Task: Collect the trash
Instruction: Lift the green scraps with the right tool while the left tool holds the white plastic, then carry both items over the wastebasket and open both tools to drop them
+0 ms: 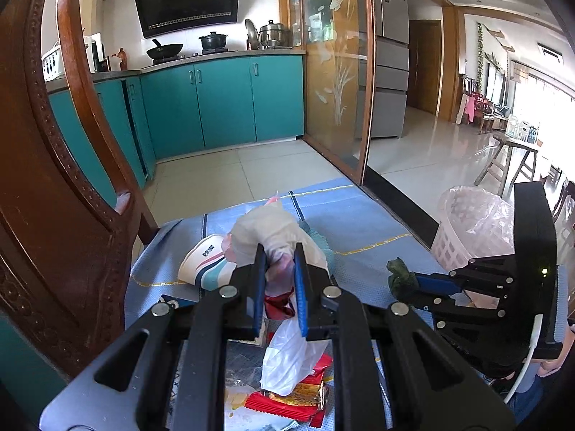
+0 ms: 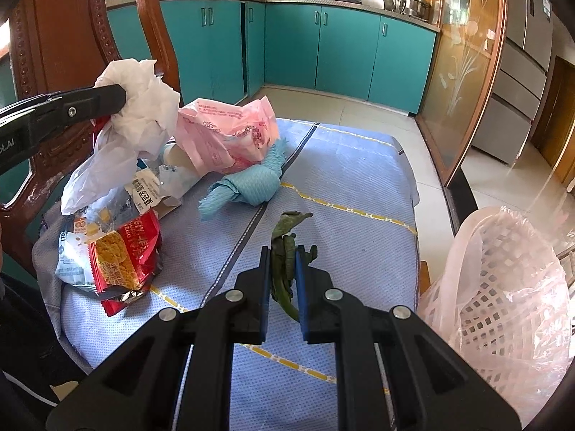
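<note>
My left gripper point(image 1: 279, 256) is shut on a crumpled white plastic bag point(image 1: 287, 355), lifted above the trash pile. In the right wrist view that gripper point(image 2: 120, 98) comes in from the left with the white bag point(image 2: 143, 107) hanging from it. My right gripper point(image 2: 282, 253) is shut on a wilted green leaf point(image 2: 284, 230) just over the blue tablecloth point(image 2: 352, 194). The left wrist view shows the right gripper point(image 1: 413, 283) with the leaf point(image 1: 399, 274) at its tip. A red snack wrapper point(image 2: 122, 262), a pink plastic bag point(image 2: 226, 133) and a teal cloth point(image 2: 248, 186) lie on the table.
A white lattice bin with a pink liner point(image 2: 503, 287) stands off the table's right edge, also in the left wrist view as the bin point(image 1: 467, 230). A carved wooden chair point(image 1: 54, 179) rises at the left. A paper cup point(image 1: 205, 265) lies by the pile. Teal kitchen cabinets stand beyond.
</note>
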Demonstrator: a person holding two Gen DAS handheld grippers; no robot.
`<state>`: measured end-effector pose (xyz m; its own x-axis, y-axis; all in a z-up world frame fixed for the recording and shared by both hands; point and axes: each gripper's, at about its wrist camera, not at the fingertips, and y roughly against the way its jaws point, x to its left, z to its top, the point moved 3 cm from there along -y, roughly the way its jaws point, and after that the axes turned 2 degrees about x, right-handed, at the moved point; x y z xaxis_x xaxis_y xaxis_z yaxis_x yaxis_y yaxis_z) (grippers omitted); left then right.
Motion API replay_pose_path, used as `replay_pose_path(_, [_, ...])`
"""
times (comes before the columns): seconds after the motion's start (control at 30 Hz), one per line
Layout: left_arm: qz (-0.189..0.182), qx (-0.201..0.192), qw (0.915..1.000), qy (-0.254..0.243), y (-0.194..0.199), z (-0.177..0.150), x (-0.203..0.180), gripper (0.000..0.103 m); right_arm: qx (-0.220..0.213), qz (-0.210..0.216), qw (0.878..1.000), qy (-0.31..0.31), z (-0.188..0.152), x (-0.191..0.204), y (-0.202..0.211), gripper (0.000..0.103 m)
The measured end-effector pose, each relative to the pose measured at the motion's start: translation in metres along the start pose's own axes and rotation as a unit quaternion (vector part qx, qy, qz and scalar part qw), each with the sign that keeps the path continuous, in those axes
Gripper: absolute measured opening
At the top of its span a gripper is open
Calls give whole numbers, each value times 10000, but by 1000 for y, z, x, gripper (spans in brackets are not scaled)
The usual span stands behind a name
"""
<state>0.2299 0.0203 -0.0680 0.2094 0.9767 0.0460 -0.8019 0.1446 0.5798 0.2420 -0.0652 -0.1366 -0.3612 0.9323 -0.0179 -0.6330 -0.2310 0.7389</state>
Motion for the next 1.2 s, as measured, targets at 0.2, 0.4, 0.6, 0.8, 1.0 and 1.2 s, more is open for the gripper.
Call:
replay_pose_path(0.2, [68, -5, 10000, -17, 0, 0, -1, 15, -73, -78, 9999, 10, 0, 0, 3, 14])
replay_pose_path(0.4, [119, -34, 9999, -2, 0, 1, -2, 15, -305, -210, 9993, -10, 4, -1, 14, 14])
replay_pose_path(0.6, [238, -134, 9996, -4, 0, 5, -5, 15, -1026, -662, 9922, -265, 12, -21, 48, 14])
replay_pose_path(0.8, [402, -266, 9988, -65, -7, 15, -22, 15, -1400, -2052, 9664, -665, 6, -65, 83, 14])
replay_pose_path(1.0, [61, -383, 9990, -206, -11, 27, -71, 15, -1324, -2902, 9400, -1216, -23, -117, 110, 14])
replay_pose_path(1.2, [-1061, -367, 9928, -408, -21, 29, -133, 15, -1127, -3138, 9229, -1927, -73, -163, 130, 14])
